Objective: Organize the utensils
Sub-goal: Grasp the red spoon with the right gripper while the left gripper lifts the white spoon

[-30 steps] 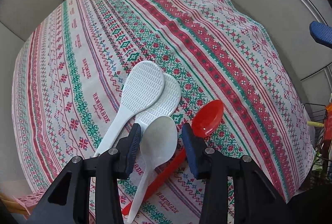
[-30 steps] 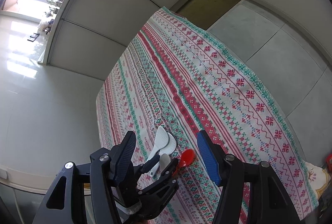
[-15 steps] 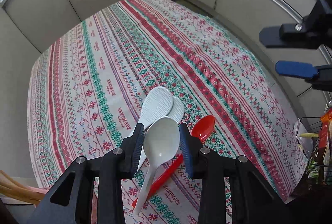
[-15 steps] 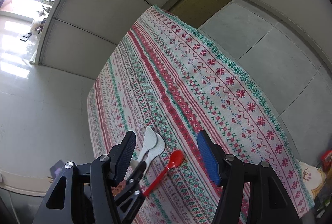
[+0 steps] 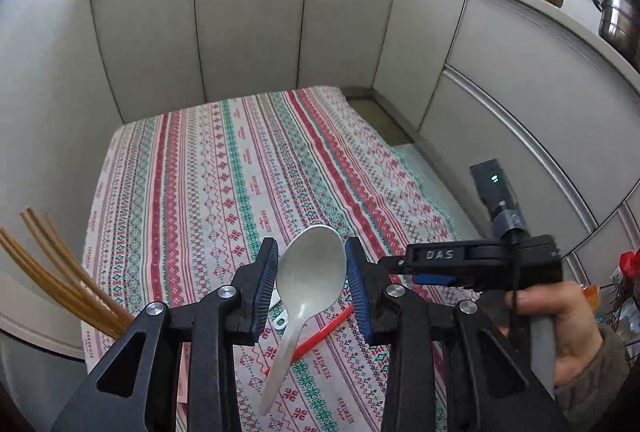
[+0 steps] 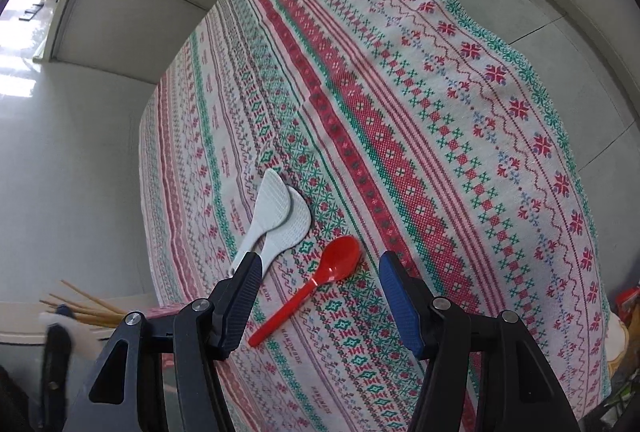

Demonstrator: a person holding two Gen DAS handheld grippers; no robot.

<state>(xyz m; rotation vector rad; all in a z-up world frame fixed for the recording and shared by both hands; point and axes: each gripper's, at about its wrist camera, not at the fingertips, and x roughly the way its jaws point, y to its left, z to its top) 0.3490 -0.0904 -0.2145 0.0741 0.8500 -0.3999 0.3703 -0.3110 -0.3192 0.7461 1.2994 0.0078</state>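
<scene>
With the left tongs (image 5: 310,280) pinching the white spoon (image 5: 310,274) by its bowl, carry it level to the chopsticks (image 5: 52,272) while the right tongs (image 6: 316,306), gaping empty, straddle the red spoon (image 6: 320,280) near the cloth's (image 6: 400,112) near edge.

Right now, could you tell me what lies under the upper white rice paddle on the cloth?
A second white rice paddle lies under the upper white rice paddle, its blade showing to the right on the patterned cloth. The covered part cannot be seen.

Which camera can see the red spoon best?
The right wrist view. The red spoon lies whole on the cloth, bowl and handle clear. In the left wrist view only bits of its handle peek out behind the white spoon and the left gripper.
</scene>
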